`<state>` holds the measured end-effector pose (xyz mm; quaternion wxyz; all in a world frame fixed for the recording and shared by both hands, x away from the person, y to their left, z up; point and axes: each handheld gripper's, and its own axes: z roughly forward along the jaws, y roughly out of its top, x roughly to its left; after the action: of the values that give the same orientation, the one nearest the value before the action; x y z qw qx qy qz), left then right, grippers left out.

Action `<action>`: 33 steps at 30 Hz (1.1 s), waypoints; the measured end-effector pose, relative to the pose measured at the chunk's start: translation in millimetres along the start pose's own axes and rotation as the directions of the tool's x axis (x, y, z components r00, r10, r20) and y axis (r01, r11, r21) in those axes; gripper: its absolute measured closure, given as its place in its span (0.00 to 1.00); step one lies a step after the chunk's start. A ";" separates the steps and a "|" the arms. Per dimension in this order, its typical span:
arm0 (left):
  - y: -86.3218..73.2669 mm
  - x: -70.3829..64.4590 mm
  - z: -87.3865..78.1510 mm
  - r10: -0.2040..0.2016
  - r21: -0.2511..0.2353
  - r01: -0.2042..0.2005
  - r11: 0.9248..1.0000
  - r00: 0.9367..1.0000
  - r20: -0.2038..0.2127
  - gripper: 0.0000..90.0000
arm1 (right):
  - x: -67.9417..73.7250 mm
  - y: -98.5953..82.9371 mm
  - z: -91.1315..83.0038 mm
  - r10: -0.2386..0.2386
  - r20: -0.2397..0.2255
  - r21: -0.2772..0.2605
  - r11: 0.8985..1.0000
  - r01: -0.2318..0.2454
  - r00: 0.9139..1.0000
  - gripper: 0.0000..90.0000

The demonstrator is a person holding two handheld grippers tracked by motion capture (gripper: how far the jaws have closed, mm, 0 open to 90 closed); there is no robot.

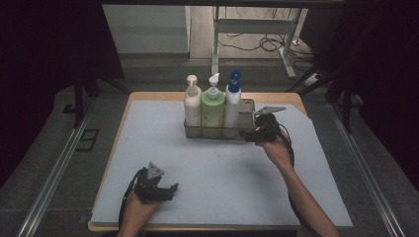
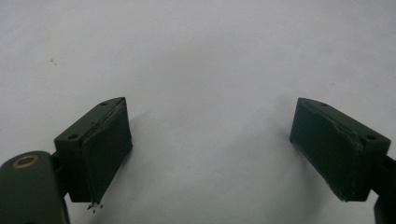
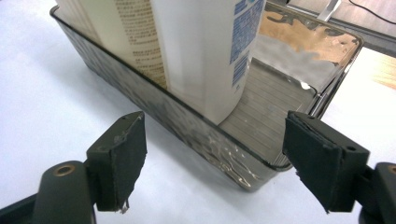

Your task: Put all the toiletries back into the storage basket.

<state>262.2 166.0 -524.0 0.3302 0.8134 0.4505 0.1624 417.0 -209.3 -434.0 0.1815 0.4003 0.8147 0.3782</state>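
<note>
A lab or recording studio, not a home. Black curtains (image 1: 44, 59) close in both sides, and metal rails (image 1: 54, 173) run along the grey floor beside the counter (image 1: 148, 98), which carries a plain white sheet (image 1: 222, 173). Past the counter's far edge stands a bare metal desk frame (image 1: 257, 29) with loose cables (image 1: 269, 44) on the floor.

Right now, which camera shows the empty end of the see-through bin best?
The right gripper view. It looks down at close range into the bin, showing its ridged bare floor beside the white bottle, with the open right claw at its corner. The high view shows the bin small and far; the left gripper view faces bare table.
</note>
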 end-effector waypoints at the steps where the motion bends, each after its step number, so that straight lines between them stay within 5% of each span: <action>1: 0.0 0.0 0.0 0.000 0.000 0.000 1.000 1.000 0.000 0.13 | 0.7 -0.8 -1.2 -0.003 0.000 0.000 1.000 0.003 1.000 0.23; 25: -0.1 -0.2 0.0 0.000 0.000 0.000 1.000 1.000 -0.001 0.13 | 16.4 -29.0 -37.9 -0.108 -0.030 0.043 0.993 0.109 0.994 0.04; 33: -0.1 -0.2 0.0 -0.001 -0.001 0.001 1.000 1.000 -0.001 0.13 | 15.5 -47.6 -52.1 -0.107 -0.025 0.032 0.994 0.108 0.994 0.01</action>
<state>262.0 165.8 -524.1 0.3306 0.8130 0.4508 0.1630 351.8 -240.3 -436.4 0.1856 0.3545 0.8433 0.3588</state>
